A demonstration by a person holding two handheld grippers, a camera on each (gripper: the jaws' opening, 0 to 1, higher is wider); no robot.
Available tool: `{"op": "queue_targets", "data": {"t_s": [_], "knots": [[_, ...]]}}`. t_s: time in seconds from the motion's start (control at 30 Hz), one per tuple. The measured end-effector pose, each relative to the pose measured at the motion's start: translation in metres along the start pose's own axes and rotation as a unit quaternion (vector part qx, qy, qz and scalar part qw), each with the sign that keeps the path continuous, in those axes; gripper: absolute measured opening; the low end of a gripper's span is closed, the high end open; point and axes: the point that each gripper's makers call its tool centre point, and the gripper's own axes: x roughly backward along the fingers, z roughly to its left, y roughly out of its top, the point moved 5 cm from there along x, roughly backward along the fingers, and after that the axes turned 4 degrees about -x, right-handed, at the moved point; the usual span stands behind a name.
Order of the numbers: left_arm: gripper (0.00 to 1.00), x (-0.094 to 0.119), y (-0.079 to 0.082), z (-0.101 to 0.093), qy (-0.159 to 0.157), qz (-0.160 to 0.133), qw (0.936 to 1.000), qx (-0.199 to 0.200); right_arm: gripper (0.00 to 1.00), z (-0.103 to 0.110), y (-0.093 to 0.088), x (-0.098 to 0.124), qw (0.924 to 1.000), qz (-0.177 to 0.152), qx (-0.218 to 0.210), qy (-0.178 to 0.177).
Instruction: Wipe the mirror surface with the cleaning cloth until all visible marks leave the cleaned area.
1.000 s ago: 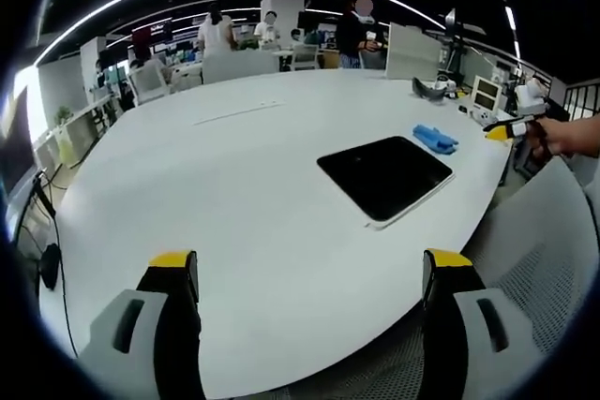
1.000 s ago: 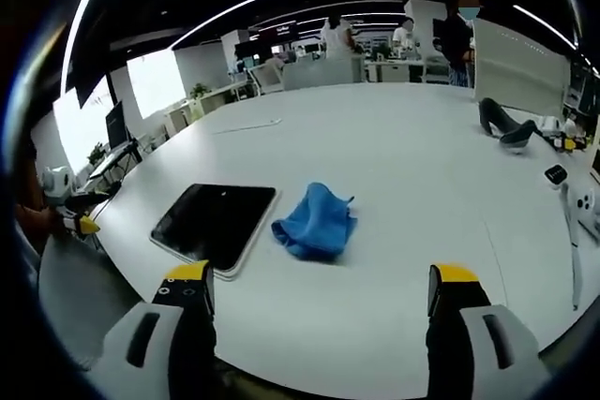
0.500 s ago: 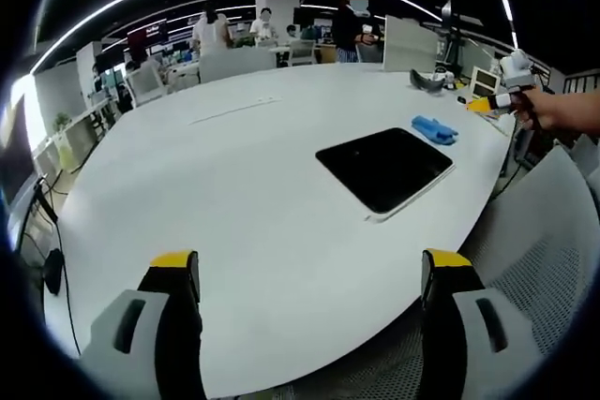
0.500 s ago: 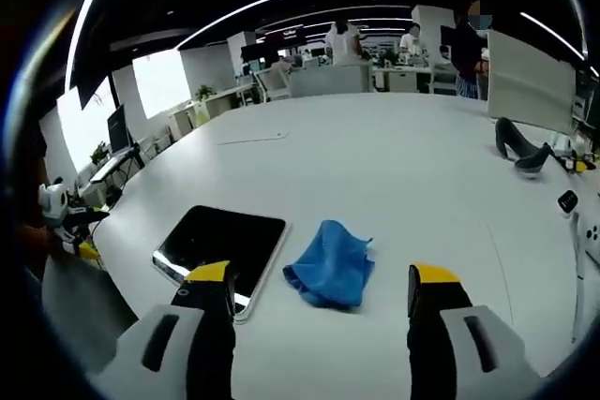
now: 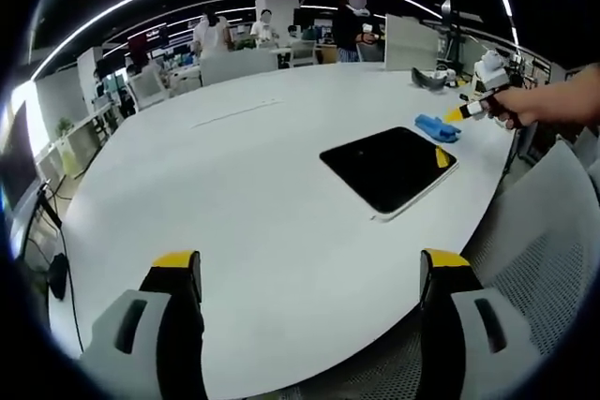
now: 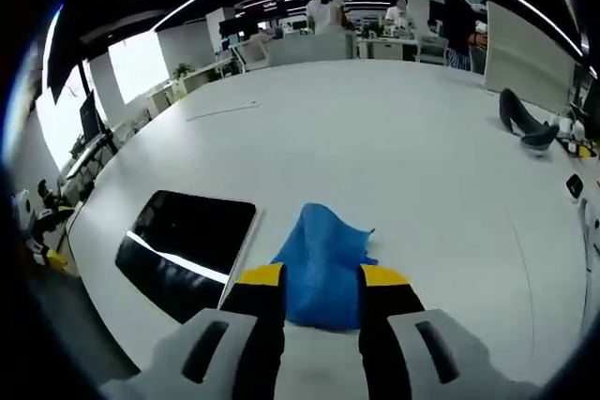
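In the left gripper view, the left gripper (image 5: 309, 283) hangs with jaws wide apart, empty, back from the dark mirror (image 5: 388, 168) on the white table (image 5: 225, 185), probably leaving room. In the right gripper view, the right gripper (image 6: 319, 278) pinches the crumpled blue cloth (image 6: 321, 255) just beside the mirror (image 6: 183, 248), apparently for wiping.

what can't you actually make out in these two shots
- Marks on the mirror: its face reads dark with glare in the right gripper view; too small in the left gripper view.
- Near edge of the cloth: hidden behind the right gripper, so contact between jaws and cloth is unclear.
- Small items at the table far edge: too small to identify.
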Motion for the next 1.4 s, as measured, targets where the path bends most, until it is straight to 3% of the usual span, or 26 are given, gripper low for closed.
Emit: {"op": "queue_targets", "data": {"t_s": [0.27, 0.47, 0.6, 0.67, 0.7, 0.73, 0.83, 0.97, 1.1, 1.27, 1.4], "knots": [[0.94, 0.000, 0.001, 0.002, 0.003, -0.001, 1.0000, -0.003, 0.22, 0.002, -0.008, -0.017, 0.9994, 0.025, -0.021, -0.012], [0.94, -0.002, 0.001, 0.005, 0.006, 0.002, 1.0000, -0.004, 0.18, 0.011, -0.012, -0.020, 0.9987, 0.042, 0.009, -0.028], [0.93, -0.003, 0.000, 0.005, 0.003, 0.003, 1.0000, -0.005, 0.25, 0.018, -0.009, -0.019, 0.9987, 0.046, 0.009, -0.018], [0.93, -0.003, 0.000, 0.005, 0.003, 0.002, 1.0000, -0.005, 0.19, 0.018, -0.014, -0.021, 0.9967, 0.068, 0.041, -0.017], [0.93, -0.003, -0.001, 0.006, 0.003, 0.003, 1.0000, -0.005, 0.14, 0.015, -0.013, -0.022, 0.9932, 0.065, 0.089, -0.035], [0.93, -0.004, -0.001, 0.006, 0.003, 0.004, 1.0000, -0.006, 0.12, 0.017, -0.013, -0.023, 0.9925, 0.067, 0.098, -0.030], [0.92, -0.004, -0.002, 0.006, 0.003, 0.008, 0.9999, -0.008, 0.04, 0.020, -0.011, -0.026, 0.9946, 0.063, 0.076, -0.030], [0.92, -0.004, -0.002, 0.007, 0.008, 0.005, 0.9999, -0.007, 0.03, 0.020, -0.011, -0.027, 0.9942, 0.066, 0.079, -0.033], [0.93, -0.004, -0.002, 0.007, 0.008, 0.007, 0.9999, -0.007, 0.03, 0.019, -0.009, -0.026, 0.9984, 0.047, -0.008, -0.029], [0.93, -0.004, -0.003, 0.006, 0.007, 0.009, 0.9999, -0.011, 0.03, 0.016, -0.008, -0.026, 0.9978, 0.062, -0.008, -0.023], [0.92, -0.004, -0.002, 0.005, 0.007, 0.009, 0.9998, -0.015, 0.02, 0.016, -0.003, -0.026, 0.9959, 0.067, -0.059, -0.011]]}}
